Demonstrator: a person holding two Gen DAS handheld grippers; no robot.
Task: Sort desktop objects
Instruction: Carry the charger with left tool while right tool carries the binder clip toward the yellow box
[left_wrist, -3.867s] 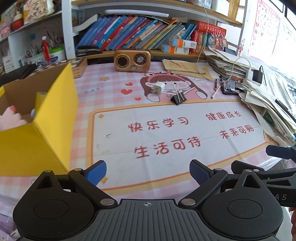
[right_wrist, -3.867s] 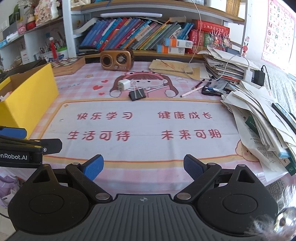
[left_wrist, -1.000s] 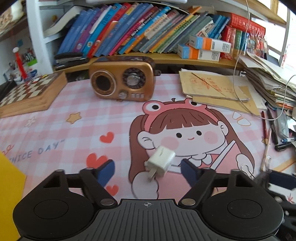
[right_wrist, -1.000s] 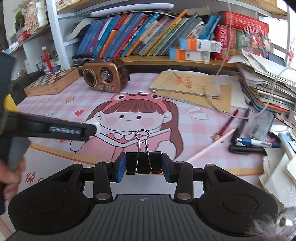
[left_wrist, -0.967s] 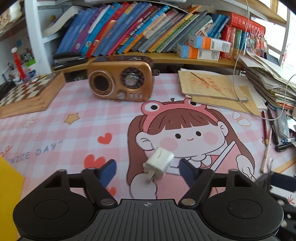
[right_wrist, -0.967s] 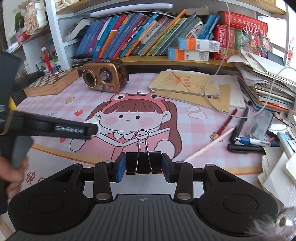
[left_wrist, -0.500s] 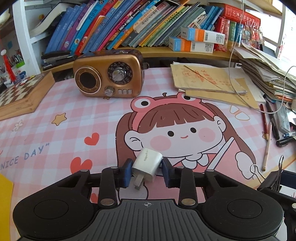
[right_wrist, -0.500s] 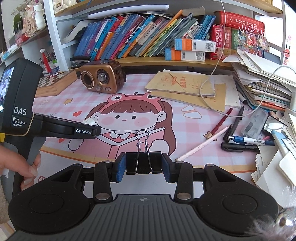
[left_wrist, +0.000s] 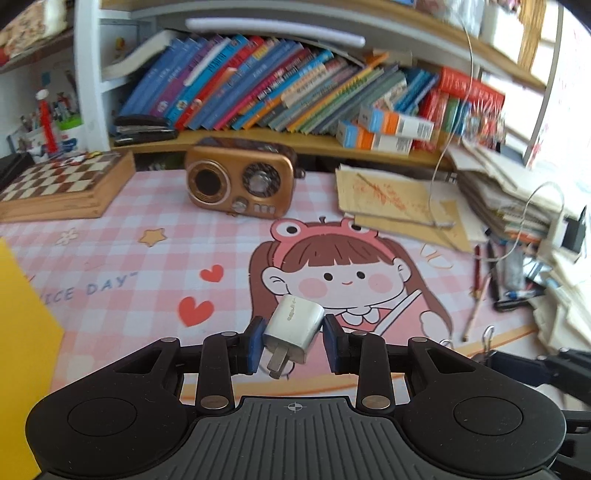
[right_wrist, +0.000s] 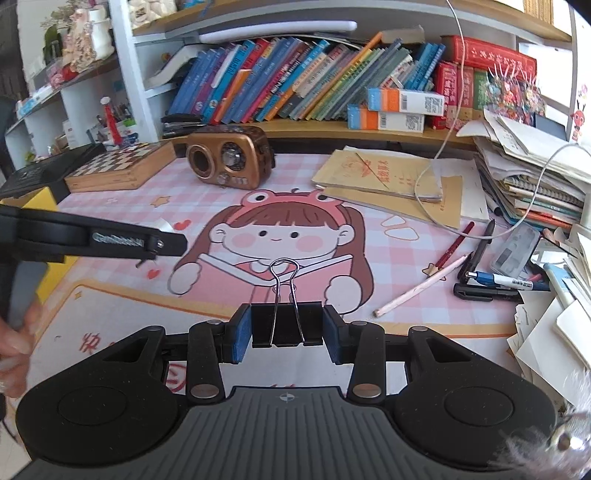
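Both pickups look done: the left gripper (left_wrist: 294, 343) clamps the small white plastic plug charger (left_wrist: 294, 328) above the pink cartoon desk mat (left_wrist: 122, 266), and the right gripper (right_wrist: 283, 334) clamps the black metal binder clip (right_wrist: 286, 325). Neither item is yet dropped into the yellow cardboard box (left_wrist: 22, 332) at left; pens and papers remain unsorted.

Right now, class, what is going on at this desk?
A person is sorting small desk items with a handheld gripper in each hand. The left gripper is shut on a white charger plug, held above the pink desk mat. The right gripper is shut on a black binder clip. A yellow box sits at the left.
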